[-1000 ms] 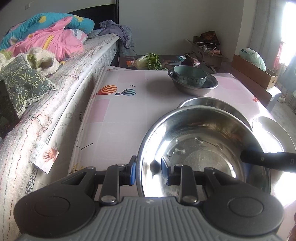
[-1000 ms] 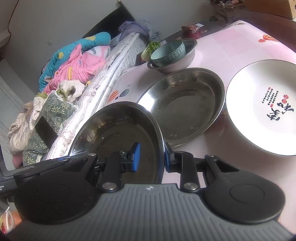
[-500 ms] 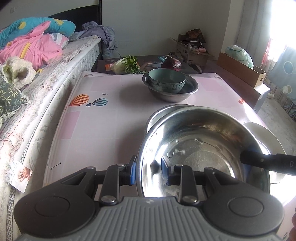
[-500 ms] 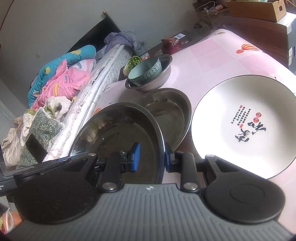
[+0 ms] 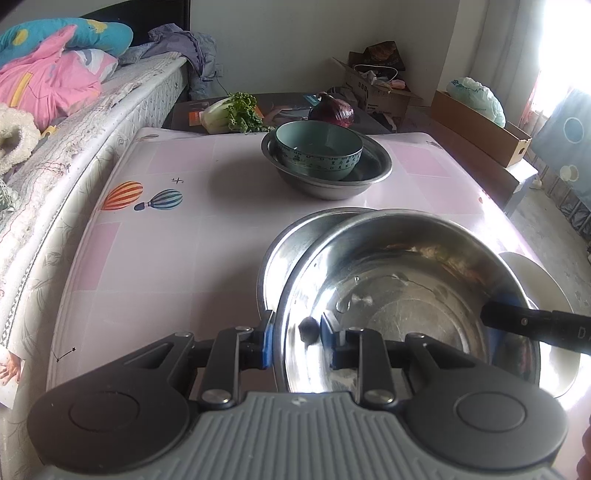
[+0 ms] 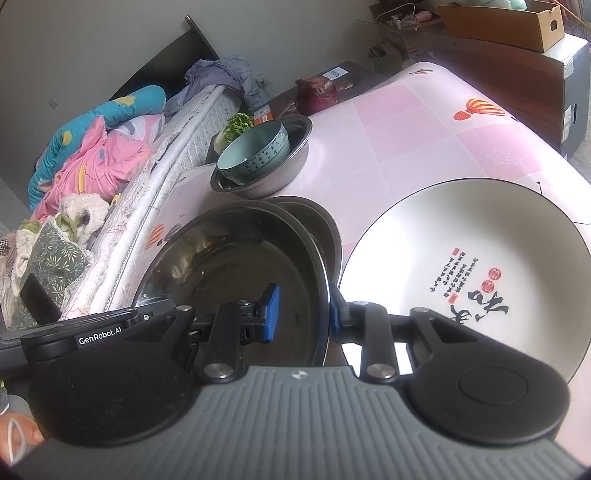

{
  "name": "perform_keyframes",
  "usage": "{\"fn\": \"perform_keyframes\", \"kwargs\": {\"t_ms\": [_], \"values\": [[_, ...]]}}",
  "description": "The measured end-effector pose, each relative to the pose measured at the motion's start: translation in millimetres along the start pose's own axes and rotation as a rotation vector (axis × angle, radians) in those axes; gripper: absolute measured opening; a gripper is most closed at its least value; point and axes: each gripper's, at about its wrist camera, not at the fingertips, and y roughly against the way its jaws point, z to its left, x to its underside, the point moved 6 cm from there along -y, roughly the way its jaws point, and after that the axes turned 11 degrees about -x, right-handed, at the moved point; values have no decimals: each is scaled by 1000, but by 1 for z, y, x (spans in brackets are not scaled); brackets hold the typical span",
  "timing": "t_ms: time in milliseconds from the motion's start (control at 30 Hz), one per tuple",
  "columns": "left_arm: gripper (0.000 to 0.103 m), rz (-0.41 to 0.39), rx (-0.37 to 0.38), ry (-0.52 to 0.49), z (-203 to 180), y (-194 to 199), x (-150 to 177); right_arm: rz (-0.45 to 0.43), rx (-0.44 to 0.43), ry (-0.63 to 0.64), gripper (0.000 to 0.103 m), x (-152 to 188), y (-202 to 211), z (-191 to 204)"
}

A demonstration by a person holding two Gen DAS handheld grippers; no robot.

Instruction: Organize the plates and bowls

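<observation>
So on the far left there was the bed (image 5: 110, 110) piled with pink and blue bedding (image 5: 55, 70), running right along the edge of the pink tabletop (image 5: 177, 258).

Moving in, the left tool (image 5: 293, 341) was pinched shut on the near rim of a big steel basin (image 5: 399, 295), one blue pad outside the wall and one inside. The basin was round, so no real long axis, mouth facing up, tipped a bit, and it was held partly over a second steel basin (image 5: 291, 240) sitting on the tabletop just behind and to its left. Further back sat a third metal bowl (image 5: 332, 184) with a teal ceramic bowl (image 5: 317, 147) leaning inside it, and greens (image 5: 240, 110) plus a purple onion-looking thing (image 5: 332, 110) past the tabletop's far edge.

On the right side the right tool (image 6: 303, 314) gripped the opposite rim of the same held basin (image 6: 240, 266), rim clamped between its pads. Just right of that lay a wide white plate (image 6: 461, 240) flat on the tabletop, open side up, its black-and-red lettering running diagonally. Cardboard boxes (image 6: 517, 22) sat farthest right.
</observation>
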Motion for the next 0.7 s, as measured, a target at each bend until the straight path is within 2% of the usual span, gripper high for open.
{"fn": "perform_keyframes", "kwargs": {"t_ms": [300,467,700], "values": [[27,-2,-10,-10,0,-9,-3,5,34,27,27,-7,-12,-1],[31,2,-14,2,5,-10,-3,-10,68,42,31,-13,-11,-2],[47,-19,-12,12,8,0,0,-48,70,14,39,-14,4,-8]]}}
